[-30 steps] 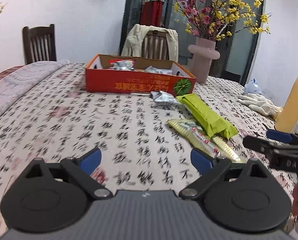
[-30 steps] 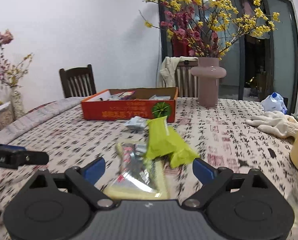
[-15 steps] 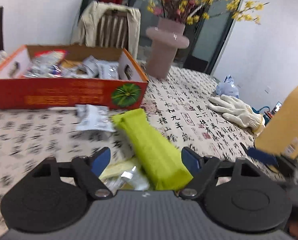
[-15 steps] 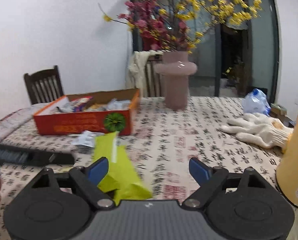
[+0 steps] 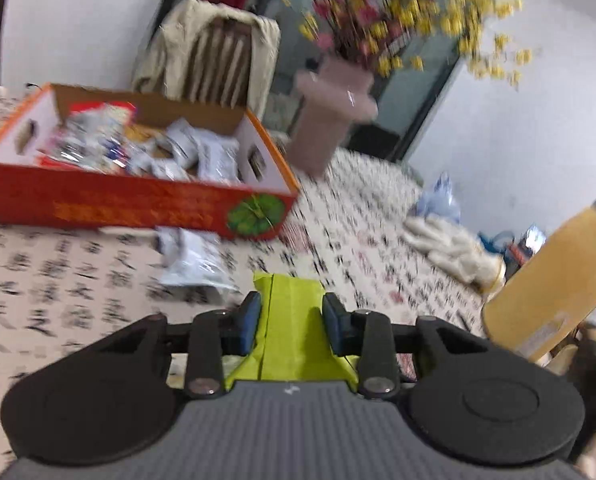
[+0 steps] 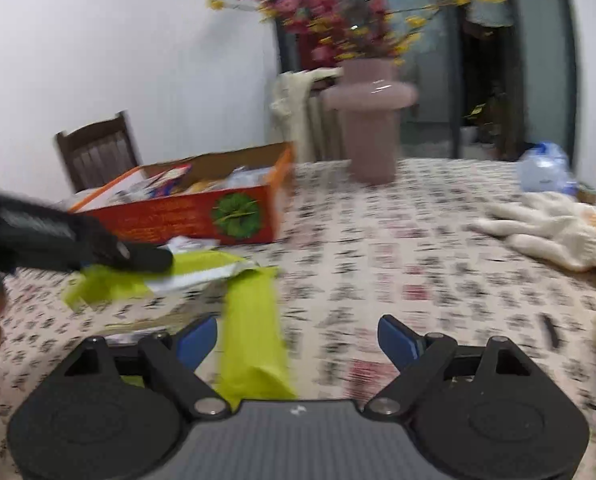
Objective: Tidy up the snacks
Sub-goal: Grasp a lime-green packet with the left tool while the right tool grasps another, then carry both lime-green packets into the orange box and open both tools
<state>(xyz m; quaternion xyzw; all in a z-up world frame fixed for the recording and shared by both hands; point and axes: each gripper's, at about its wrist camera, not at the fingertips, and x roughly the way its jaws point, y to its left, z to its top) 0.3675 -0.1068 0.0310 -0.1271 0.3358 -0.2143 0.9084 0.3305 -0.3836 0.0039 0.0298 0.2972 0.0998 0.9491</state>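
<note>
A pink vase (image 6: 372, 120) with yellow and red blossoms (image 6: 362, 4) stands on the table (image 6: 418, 264), whose cloth is printed with black characters. White work gloves (image 6: 554, 228) lie near its right edge, beside a crumpled plastic bag (image 6: 544, 168). 1 dark wooden chair (image 6: 95, 156) stands by the wall; another chair carries a beige jacket (image 5: 205, 56).

No writing can be read here. The tablecloth (image 5: 77, 276) is covered in black brush characters, all blurred. Gold lettering runs along the near side of the orange box (image 5: 137, 204), upside down and smeared, beside a round green emblem (image 6: 237, 210) at its right end.
</note>
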